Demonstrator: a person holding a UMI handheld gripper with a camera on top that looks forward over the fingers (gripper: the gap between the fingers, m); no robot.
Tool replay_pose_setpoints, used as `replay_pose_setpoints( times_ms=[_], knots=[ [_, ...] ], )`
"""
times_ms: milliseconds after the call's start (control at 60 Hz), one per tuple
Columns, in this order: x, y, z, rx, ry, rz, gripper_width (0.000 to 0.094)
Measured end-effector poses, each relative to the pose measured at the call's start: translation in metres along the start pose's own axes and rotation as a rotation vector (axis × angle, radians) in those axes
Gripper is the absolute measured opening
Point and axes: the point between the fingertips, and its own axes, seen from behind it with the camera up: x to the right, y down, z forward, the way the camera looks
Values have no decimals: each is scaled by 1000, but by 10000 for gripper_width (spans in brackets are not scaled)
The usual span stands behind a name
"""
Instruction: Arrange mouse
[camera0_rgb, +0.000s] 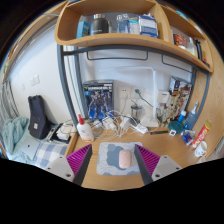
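Open gripper (113, 160), mouse (124, 157) between fingers

one mouse (124, 157) lies on one mouse mat (113, 155), on one worktop (170, 152). one tool (114, 160) shows two fingers (80, 158), spread, with the mouse standing between them. one white bottle (85, 128) stands beyond them. above runs one curved shelf (110, 40), and one black bag (39, 116) sits beside the worktop.
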Motion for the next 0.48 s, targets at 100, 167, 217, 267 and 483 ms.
replay_pose_setpoints(
  times_ms=[100, 167, 217, 267, 483],
  knots=[
    [-5, 8, -16, -7, -4, -4, 846],
    [-6, 12, -21, -12, -4, 3, 842],
    [-6, 15, -23, -16, -3, 1, 844],
    [-6, 19, -23, -18, 3, -3, 843],
    [-10, 31, -22, -34, 13, -11, 842]
  ],
)
